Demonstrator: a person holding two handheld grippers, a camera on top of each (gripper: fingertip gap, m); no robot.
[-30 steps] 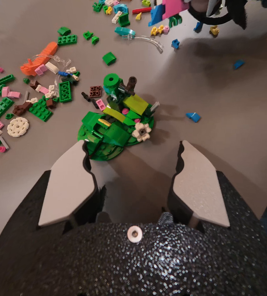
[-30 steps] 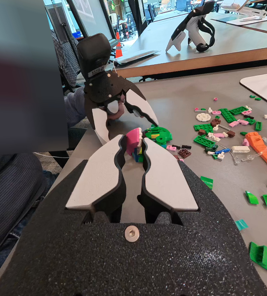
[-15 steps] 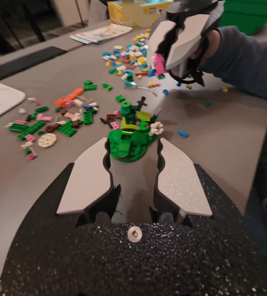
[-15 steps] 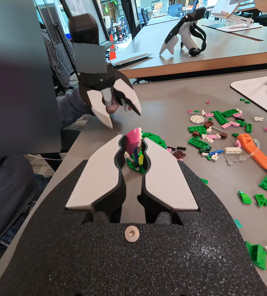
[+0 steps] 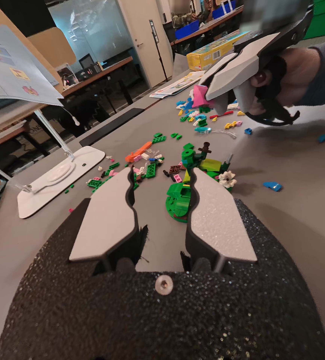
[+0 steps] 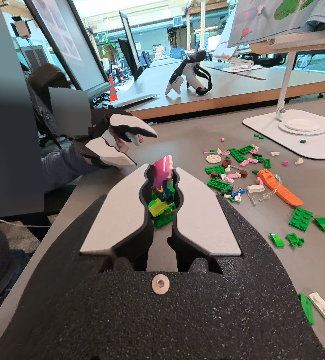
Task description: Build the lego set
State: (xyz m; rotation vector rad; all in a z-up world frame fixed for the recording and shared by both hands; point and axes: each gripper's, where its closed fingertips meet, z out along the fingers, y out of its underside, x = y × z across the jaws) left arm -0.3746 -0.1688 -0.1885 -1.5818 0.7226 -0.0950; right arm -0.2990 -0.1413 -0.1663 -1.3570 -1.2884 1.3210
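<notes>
The right hand-held gripper (image 6: 160,171) is clamped on a small pink, white and blue brick assembly (image 6: 162,173), held in the air above the grey tabletop (image 5: 274,224). The left hand-held gripper (image 5: 161,173), fingers apart and holding nothing, hovers beside the round green plant-covered brick model (image 5: 179,200), which stands near the tabletop's near edge (loose green, pink and white bricks (image 5: 150,171) lie scattered behind it).
</notes>
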